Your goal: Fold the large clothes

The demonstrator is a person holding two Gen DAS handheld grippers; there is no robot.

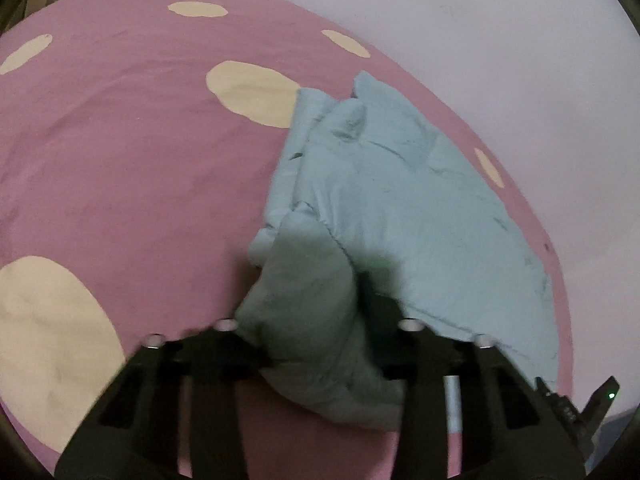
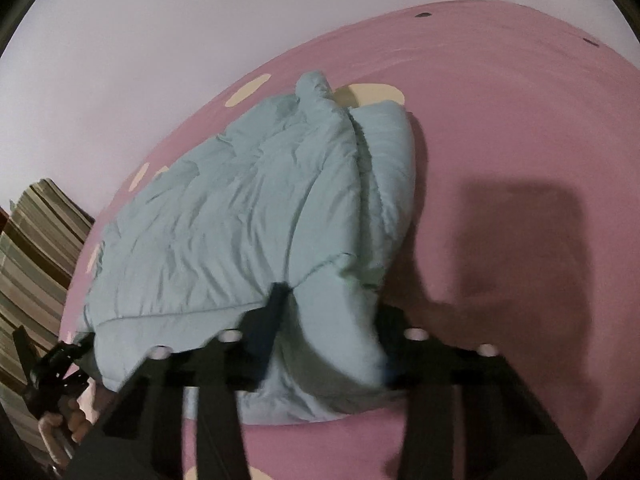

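Note:
A pale blue puffy jacket [image 1: 400, 200] lies on a pink bed sheet [image 1: 140, 160] with cream ovals. It also shows in the right wrist view [image 2: 240, 216], bunched and partly folded. My left gripper [image 1: 316, 320] is shut on a thick fold of the jacket's near edge, which bulges between its fingers. My right gripper [image 2: 328, 328] is shut on another bunch of the jacket's near edge. The left gripper also shows in the right wrist view [image 2: 52, 364] at the lower left, held by a hand.
A white wall [image 1: 500, 40] runs along the far side of the bed. Striped fabric [image 2: 36, 248] hangs beyond the bed at the left of the right wrist view. A dark shadow [image 2: 520, 248] falls on the sheet to the right of the jacket.

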